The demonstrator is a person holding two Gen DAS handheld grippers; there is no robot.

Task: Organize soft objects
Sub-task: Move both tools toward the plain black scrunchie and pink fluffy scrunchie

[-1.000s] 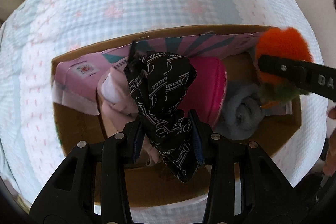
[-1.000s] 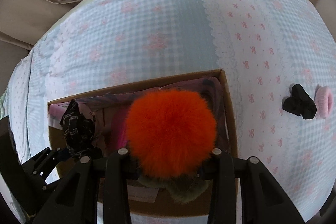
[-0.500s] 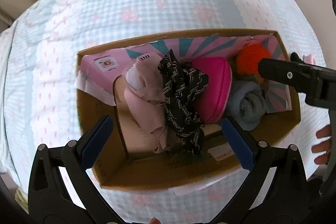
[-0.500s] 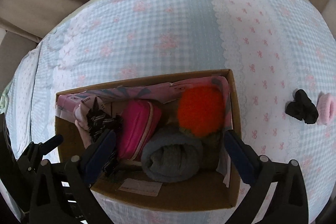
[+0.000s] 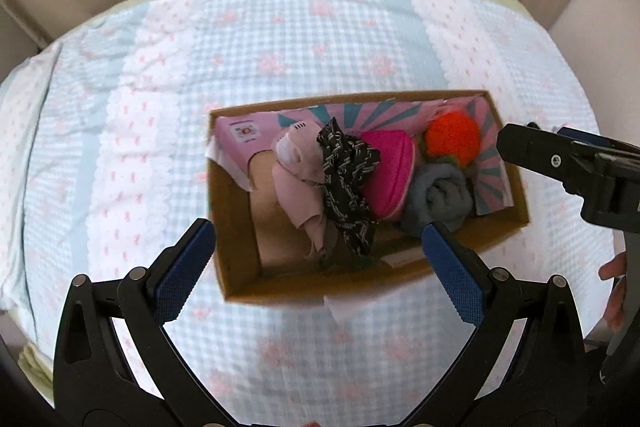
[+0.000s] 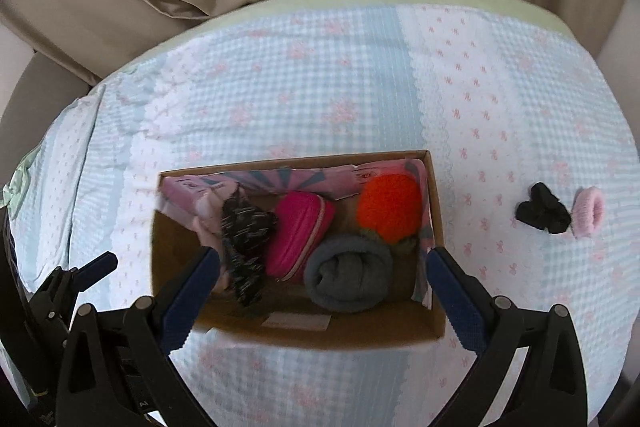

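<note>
Cardboard box (image 5: 236,259) sits just ahead of the left gripper (image 5: 320,267) and right gripper (image 6: 320,291) — both spread wide, holding nothing. Inside: black scarf (image 5: 346,179), pink pouch (image 6: 298,235), grey roll (image 6: 348,273), orange pompom (image 6: 390,205). Two scrunchies (black (image 6: 542,213), pink (image 6: 587,211)) lie right of the right gripper.

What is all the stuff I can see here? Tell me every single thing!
cardboard box: 1, brown, on the bedspread
orange pom-pom: 1, orange, box's right end
grey rolled cloth: 1, grey, in box, in front of pom-pom
pink pouch: 1, magenta, box's middle
black patterned scarf: 1, black and white, left of pouch
pale pink cloth: 1, light pink, left of scarf
black scrunchie: 1, black, on bedspread right of box
pink scrunchie: 1, pink, touching black one
bedspread: 1, blue-white check
left gripper: 1, black, blue fingers, open
right gripper: 1, same, open
</note>
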